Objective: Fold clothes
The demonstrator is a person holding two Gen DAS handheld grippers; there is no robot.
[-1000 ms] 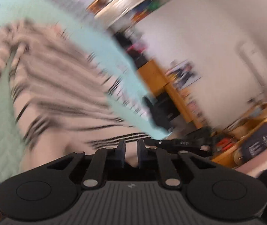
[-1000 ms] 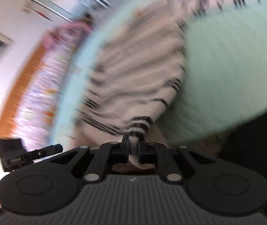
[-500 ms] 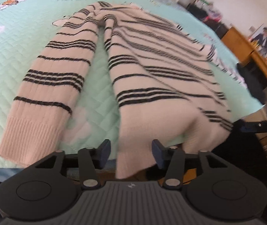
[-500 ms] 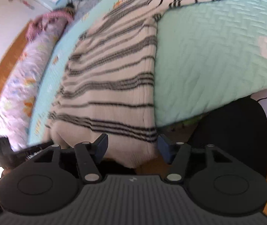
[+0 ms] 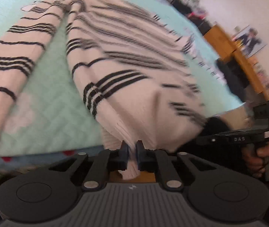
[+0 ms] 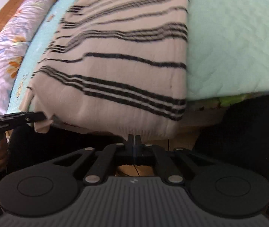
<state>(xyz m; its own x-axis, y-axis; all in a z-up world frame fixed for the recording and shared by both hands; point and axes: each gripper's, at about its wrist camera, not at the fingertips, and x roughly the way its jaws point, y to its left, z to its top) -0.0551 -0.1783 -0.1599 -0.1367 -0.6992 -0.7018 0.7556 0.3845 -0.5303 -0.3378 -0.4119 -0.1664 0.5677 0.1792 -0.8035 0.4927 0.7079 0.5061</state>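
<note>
Striped sweater (image 5: 127, 60) (hem pinched) on bed (image 5: 45, 98)

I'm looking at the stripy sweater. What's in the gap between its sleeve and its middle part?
Only bare mint-green bed cover lies between the sleeve and the sweater's body, as the left wrist view shows.

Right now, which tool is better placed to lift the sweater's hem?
Left: the left tool pinches the sweater at its hem, with cloth showing between its fingers. The right tool is shut just below the hem, no cloth visibly caught.
</note>
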